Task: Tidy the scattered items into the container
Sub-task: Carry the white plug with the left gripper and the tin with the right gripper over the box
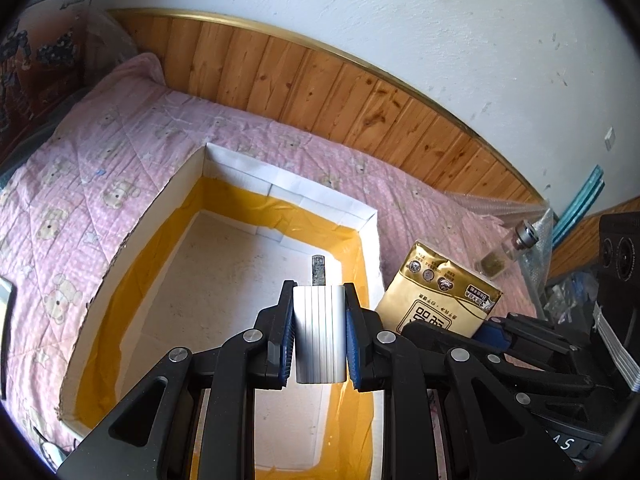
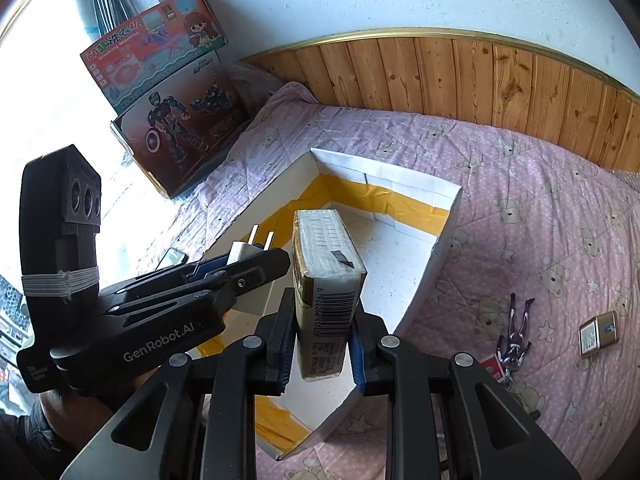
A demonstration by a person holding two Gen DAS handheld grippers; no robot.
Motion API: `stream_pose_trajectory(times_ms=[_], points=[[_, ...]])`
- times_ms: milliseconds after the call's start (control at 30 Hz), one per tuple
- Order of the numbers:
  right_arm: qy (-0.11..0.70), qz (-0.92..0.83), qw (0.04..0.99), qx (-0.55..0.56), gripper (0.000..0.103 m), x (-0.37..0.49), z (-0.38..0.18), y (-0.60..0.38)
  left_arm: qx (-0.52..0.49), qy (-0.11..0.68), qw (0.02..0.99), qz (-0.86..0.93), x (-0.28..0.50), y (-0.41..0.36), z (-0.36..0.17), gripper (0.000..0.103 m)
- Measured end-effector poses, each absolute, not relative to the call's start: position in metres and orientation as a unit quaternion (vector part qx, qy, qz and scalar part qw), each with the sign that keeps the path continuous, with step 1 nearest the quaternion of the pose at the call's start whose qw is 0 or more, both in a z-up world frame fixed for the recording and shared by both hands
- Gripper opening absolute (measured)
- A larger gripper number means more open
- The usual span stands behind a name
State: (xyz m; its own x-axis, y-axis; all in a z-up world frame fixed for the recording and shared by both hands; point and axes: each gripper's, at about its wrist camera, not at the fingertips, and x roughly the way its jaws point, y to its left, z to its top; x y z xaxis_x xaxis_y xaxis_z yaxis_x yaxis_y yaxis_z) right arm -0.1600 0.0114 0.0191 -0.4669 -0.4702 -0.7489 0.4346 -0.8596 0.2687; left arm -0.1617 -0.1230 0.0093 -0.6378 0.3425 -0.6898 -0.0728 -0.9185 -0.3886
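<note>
A plug is held in the left tongs and a packet in the right tongs over the empty box, while a figure and a tin are left on the bed.

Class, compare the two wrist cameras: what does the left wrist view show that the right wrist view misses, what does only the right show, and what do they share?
Only the left wrist view: a small glass bottle with a metal cap.

Only the right wrist view: a toy figure, a small gold box and toy boxes.

Both: the open cardboard box, the left gripper holding a white plug adapter, and the right gripper holding a gold packet.
</note>
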Motion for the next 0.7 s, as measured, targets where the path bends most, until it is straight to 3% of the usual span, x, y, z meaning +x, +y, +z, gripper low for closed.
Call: stream_pose_trajectory(times_ms=[300,700], points=[[0.011,-0.854,0.263,0.449,0.024,-0.191,0.012,-0.003,-0.426,-0.183,0.109,0.879,-0.197,-0.133,0.0,0.022],[0.039,-0.844,0.26,0.468,0.025,-0.225,-0.006,-0.019,-0.444,-0.15,0.087,0.879,-0.231,-0.132,-0.013,0.022]])
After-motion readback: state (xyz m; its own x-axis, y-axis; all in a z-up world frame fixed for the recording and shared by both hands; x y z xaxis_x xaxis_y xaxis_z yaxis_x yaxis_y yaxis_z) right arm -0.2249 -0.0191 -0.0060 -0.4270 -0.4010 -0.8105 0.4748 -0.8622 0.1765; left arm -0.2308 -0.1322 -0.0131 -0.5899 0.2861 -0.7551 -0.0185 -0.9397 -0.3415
